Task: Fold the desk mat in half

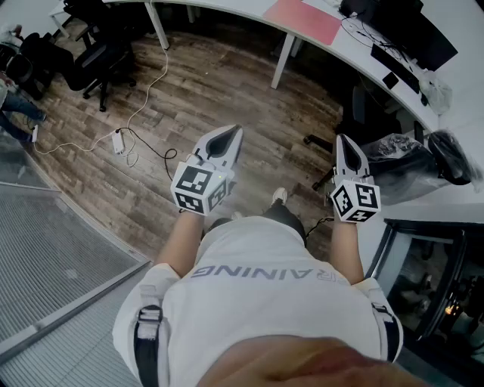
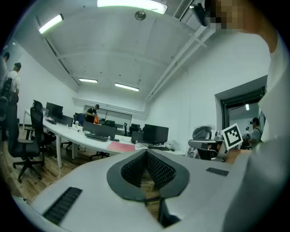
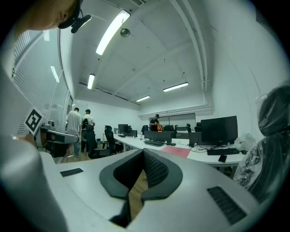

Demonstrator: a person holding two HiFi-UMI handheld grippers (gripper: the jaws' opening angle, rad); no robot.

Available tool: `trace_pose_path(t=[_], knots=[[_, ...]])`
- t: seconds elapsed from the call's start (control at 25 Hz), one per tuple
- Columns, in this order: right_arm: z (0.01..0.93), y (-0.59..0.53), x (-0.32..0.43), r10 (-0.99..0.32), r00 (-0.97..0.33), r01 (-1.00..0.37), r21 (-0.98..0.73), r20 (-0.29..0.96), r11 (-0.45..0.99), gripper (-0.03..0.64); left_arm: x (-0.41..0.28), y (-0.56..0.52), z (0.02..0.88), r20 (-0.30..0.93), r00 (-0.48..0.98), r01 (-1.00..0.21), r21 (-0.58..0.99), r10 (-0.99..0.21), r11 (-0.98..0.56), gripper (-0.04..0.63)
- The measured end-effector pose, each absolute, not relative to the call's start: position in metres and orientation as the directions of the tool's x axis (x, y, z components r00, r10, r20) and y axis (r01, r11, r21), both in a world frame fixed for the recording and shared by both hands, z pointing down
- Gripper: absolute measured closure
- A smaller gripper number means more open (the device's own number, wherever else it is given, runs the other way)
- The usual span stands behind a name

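The pink desk mat [image 1: 302, 19] lies flat on the long white desk [image 1: 227, 11] at the far side of the room, well beyond both grippers. It shows small in the left gripper view [image 2: 120, 147] and in the right gripper view [image 3: 176, 151]. My left gripper [image 1: 227, 134] and right gripper [image 1: 344, 143] are held in front of the person's waist, over the wooden floor, pointing toward the desk. Both are shut, tips meeting, with nothing between them. The left gripper's [image 2: 146, 152] and the right gripper's [image 3: 143, 152] own views show the same.
Black office chairs [image 1: 94, 53] stand at the left, and a power cable [image 1: 140, 113] trails over the floor. A plastic-wrapped chair [image 1: 404, 162] and monitors [image 1: 412, 30] are at the right. A glass partition [image 1: 45, 249] runs along the near left. People stand far off [image 3: 74, 124].
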State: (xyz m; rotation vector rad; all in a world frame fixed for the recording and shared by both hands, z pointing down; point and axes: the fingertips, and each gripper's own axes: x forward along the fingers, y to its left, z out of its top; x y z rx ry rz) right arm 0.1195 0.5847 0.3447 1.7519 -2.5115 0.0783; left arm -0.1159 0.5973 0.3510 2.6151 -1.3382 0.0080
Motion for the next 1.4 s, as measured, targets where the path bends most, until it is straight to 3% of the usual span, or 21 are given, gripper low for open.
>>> trace_pose_path(t=[0.92, 1.4], knots=[[0.353, 0.570, 0.119, -0.936, -0.330, -0.944, -0.035, 0.119, 0.328, 0.594, -0.128, 0.579, 0.366, 0.111, 0.572, -0.809, 0.239, -0.813, -0.537, 0.568], [0.372, 0.484, 0.117, -0.916, -0.370, -0.929, -0.074, 0.155, 0.363, 0.594, -0.121, 0.513, 0.379, 0.162, 0.567, -0.816, 0.241, -0.807, -0.525, 0.568]])
